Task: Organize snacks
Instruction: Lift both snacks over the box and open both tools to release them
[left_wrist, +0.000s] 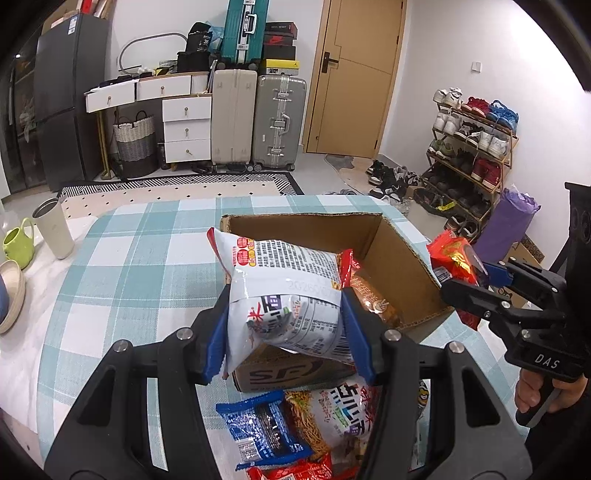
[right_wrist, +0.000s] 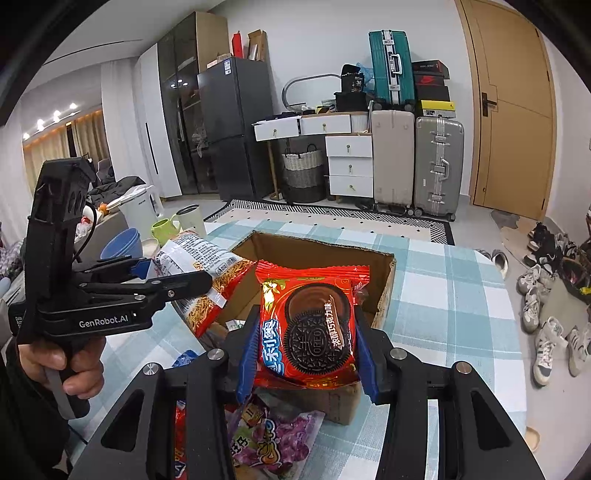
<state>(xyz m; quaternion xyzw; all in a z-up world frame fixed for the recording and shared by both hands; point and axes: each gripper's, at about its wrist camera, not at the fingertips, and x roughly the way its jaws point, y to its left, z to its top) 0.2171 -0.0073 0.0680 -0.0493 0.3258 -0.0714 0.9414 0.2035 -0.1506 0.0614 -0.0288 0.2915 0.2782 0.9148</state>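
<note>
Left tongs (left_wrist: 286, 325) clamping noodle packet (left_wrist: 284, 291), right tongs (right_wrist: 306, 350) clamping Oreo packet (right_wrist: 310, 328), above centre-frame cardboard box (left_wrist: 402, 251).

Your left gripper (left_wrist: 286, 325) is pointing forward and downward, its blue pads (left_wrist: 216, 343) pressing both sides of a white packet (left_wrist: 284, 295). Your left hand (right_wrist: 62, 365) is wrapping its handle from below, fingers curled over the trigger. Your right gripper (right_wrist: 306, 332) is angling down likewise, pads (right_wrist: 247, 350) clamping a red packet (right_wrist: 310, 325) at its edges. Your right hand (left_wrist: 543, 395) is gripping its handle, a dark sleeve covering the wrist.
</note>
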